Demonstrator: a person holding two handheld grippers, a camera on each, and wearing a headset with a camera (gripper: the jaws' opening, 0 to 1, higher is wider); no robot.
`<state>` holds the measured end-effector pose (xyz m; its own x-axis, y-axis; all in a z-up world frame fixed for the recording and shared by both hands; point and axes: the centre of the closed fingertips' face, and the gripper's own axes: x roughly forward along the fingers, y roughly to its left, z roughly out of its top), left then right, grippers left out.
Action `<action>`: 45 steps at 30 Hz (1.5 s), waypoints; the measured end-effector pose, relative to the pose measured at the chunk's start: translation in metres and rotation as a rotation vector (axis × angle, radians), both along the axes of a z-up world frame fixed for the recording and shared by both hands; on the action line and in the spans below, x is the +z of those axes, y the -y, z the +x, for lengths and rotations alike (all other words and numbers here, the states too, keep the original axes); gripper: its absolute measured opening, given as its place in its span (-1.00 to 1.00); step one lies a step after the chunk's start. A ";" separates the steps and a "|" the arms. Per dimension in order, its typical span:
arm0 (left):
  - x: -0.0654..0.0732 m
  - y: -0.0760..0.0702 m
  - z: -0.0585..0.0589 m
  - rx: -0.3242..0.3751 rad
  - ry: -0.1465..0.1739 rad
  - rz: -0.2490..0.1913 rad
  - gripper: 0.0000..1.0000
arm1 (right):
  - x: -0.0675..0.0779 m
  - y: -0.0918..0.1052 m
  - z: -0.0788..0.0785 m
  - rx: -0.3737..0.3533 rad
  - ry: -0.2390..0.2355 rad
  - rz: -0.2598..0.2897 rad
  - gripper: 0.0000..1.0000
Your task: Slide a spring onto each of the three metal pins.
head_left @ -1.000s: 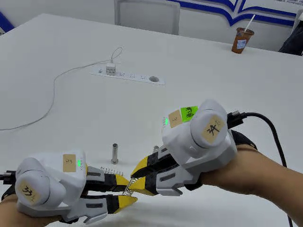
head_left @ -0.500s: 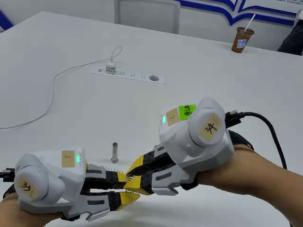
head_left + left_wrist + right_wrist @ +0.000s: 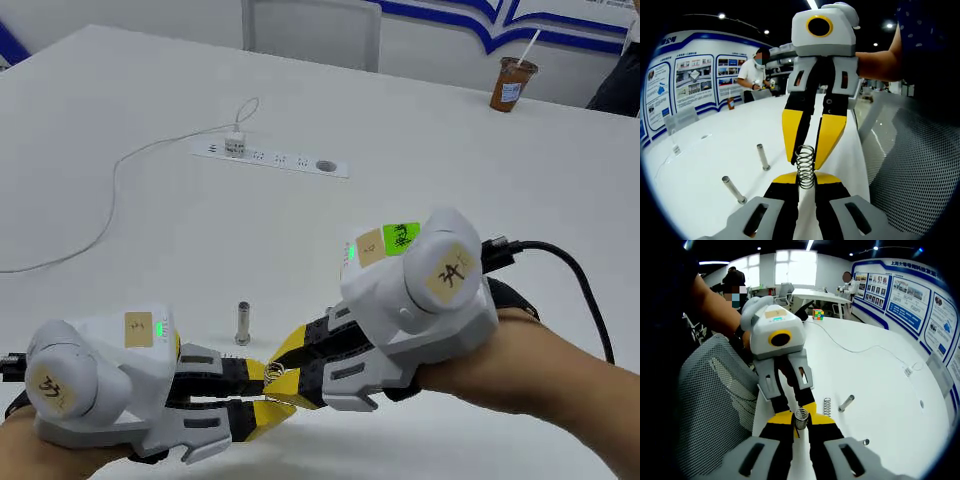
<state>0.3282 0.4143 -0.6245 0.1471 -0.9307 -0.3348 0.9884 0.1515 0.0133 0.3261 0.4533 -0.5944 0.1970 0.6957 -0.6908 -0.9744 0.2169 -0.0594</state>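
Left gripper (image 3: 262, 400): jaws narrow, yellow tips closed on one end of the held spring (image 3: 805, 165). Right gripper (image 3: 800, 422): jaws likewise narrow, tips pinching the other end of the same spring, so the two grippers meet tip to tip over the white table (image 3: 420, 180). In the right gripper view the coil is seen end-on between the tips.

Markings: each gripper body carries tan stickers with handwritten characters that cannot be read. The right one also bears a green sticker with a dark mark, equally unreadable. A small green light glows on each housing.

Just beside the tips, a loose spring (image 3: 827, 406) lies flat on the table. In the left gripper view the nearer pin (image 3: 733, 189) and the farther pin (image 3: 761, 156) stand upright, apart from each other, both shafts bare.

Mid-table: a white power strip (image 3: 270, 160) with a small white plug (image 3: 234, 145) seated in it. A white cable (image 3: 115, 180) curves away from the plug toward the table's edge.

Far edge: a brown drink cup (image 3: 511, 88) with a straw and a blue-and-white label (print too small to read). A grey chair (image 3: 310, 30) stands behind the table.

Background, right gripper view: a colour puzzle cube (image 3: 818, 314) sits on another table. Blue-framed display boards (image 3: 912, 300) line the wall, their text illegible.
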 end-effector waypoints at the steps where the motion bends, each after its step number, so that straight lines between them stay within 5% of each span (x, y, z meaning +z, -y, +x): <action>1: 0.000 0.000 0.000 0.000 0.000 0.000 -0.78 | 0.000 0.000 0.000 -0.001 -0.003 0.000 -0.77; 10: 0.002 -0.002 0.005 0.029 -0.005 0.002 -0.61 | 0.001 0.003 0.001 -0.011 -0.005 -0.003 -0.77; 33: 0.004 -0.057 0.027 0.244 -0.047 -0.014 -0.13 | 0.007 0.024 0.016 -0.087 0.008 0.004 -0.77; 45: 0.002 -0.070 0.037 0.302 -0.048 -0.017 0.05 | 0.020 0.041 0.037 -0.161 0.038 0.020 -0.77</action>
